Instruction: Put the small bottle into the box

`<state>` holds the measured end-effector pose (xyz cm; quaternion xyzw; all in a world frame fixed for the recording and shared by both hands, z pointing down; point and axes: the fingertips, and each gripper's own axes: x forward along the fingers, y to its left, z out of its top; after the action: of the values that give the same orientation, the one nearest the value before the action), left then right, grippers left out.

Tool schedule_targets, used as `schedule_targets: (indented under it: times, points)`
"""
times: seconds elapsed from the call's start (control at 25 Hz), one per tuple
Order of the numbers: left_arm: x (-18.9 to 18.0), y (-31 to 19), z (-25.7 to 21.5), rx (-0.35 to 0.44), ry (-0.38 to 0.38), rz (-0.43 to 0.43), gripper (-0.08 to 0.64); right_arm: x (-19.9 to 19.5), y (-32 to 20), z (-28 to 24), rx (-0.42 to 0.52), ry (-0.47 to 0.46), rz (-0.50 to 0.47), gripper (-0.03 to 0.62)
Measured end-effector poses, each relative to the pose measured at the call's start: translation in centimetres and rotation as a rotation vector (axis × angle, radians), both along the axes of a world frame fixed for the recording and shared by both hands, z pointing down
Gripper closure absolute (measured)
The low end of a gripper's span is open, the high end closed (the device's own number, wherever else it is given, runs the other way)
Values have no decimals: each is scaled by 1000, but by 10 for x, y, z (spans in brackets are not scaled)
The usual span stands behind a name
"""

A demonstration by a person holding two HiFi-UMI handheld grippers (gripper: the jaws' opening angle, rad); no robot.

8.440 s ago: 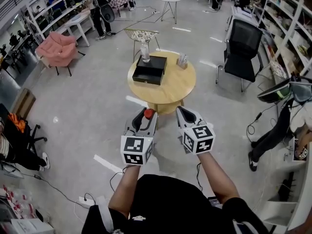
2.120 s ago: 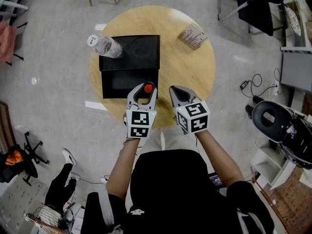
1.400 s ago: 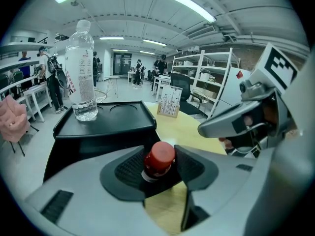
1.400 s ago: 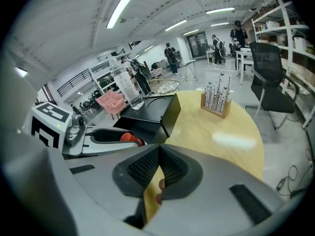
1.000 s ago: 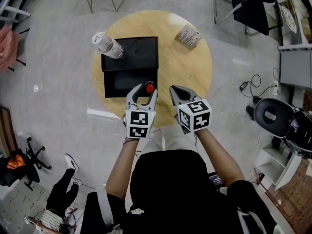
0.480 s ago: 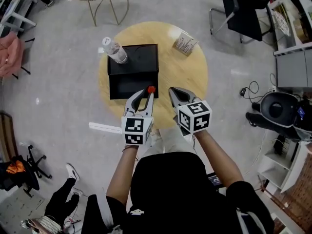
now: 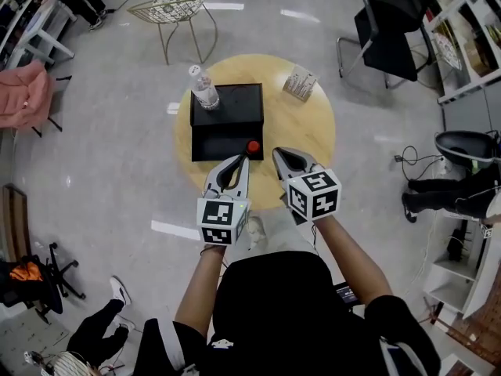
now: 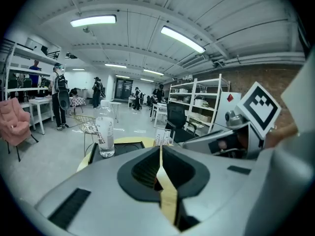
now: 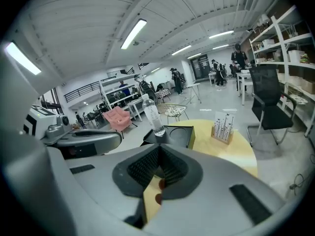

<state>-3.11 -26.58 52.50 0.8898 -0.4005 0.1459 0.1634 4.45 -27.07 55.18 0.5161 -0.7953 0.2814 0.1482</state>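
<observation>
Round wooden table, pink armchair

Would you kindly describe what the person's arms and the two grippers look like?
Both the left gripper and right gripper are light grey, with tapering jaws lined in ribbed black padding. Each carries a white cube with black square markers. The left one's jaws have just been closing, nothing between them. The person wears a black short-sleeved top.

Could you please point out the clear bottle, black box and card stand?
clear bottle (image 7: 205,92), head view, its body.
black box (image 7: 239,104), head view, its top.
card stand (image 7: 300,83), head view, its middle.
</observation>
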Motion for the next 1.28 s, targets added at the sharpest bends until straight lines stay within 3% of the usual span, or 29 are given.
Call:
schedule_targets:
  times: [0.64,1.08,1.28]
  points:
    - [-40,56,-79,158,79,5,548,-45,53,-70,177,78,-36,591]
    - [-28,69,-125,241,112,-9,548,-40,65,-111,265,85,-49,591]
    - [-11,89,-141,274,115,-21,548,-19,79,-131,307,72,-44,591]
